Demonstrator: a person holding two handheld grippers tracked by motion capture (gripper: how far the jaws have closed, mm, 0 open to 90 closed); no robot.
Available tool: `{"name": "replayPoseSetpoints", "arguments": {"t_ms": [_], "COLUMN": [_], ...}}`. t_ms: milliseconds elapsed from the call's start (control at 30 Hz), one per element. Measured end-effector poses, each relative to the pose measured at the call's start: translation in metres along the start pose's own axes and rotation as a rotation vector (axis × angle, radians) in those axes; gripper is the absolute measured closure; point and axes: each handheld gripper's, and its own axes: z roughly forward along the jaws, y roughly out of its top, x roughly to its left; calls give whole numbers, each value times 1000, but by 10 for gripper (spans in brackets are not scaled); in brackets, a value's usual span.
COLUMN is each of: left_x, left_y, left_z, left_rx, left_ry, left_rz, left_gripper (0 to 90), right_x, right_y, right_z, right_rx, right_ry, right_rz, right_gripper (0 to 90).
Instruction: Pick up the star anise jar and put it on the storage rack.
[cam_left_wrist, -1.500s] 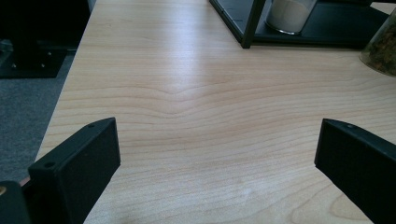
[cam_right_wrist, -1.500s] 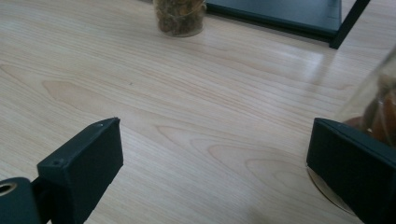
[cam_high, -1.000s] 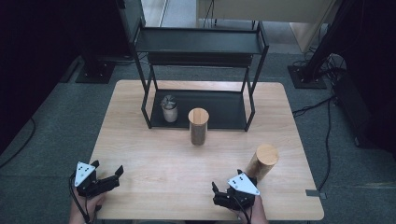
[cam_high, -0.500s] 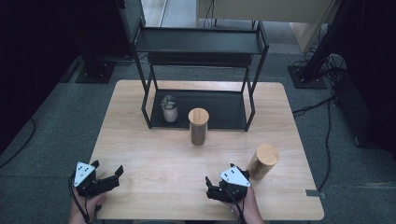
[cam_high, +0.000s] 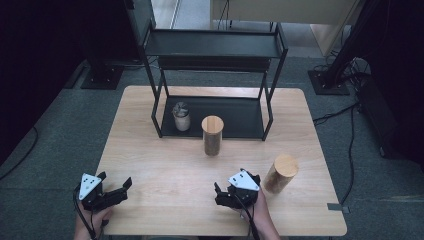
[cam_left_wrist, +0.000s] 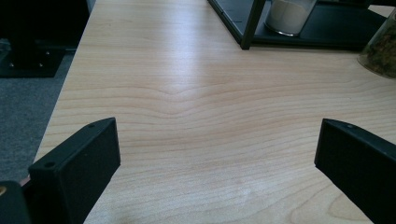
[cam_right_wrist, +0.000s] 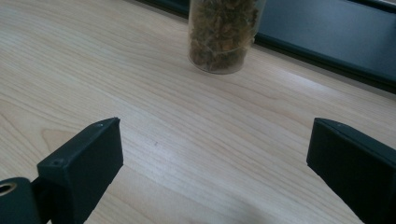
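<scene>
Evidently nothing was placed yet: both the left gripper (cam_high: 116, 188) and right gripper (cam_high: 224, 194) had jaws spread and empty, while the wood-lidded jar (cam_high: 212, 136) stood on the desk (cam_high: 150, 160) before the rack (cam_high: 215, 75).

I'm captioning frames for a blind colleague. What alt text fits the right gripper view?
The right gripper stands open and empty above a light wooden table. Ahead stands a clear jar of brown dried bits, in front of a black shelf base.
</scene>
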Motion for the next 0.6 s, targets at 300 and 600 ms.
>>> {"name": "replayPoseSetpoints", "arguments": {"t_ms": [300,600], "left_x": [0,0], "left_y": [0,0], "left_z": [0,0], "left_rx": [-2,-4], "left_ry": [0,-2], "left_rz": [-3,-6], "left_gripper": [4,4], "right_x": [4,2], "right_y": [5,10], "right_z": [12,23], "right_rx": [5,-2], "right_ry": [7,-5], "right_rz": [-2,4], "right_gripper": [36,36]}}
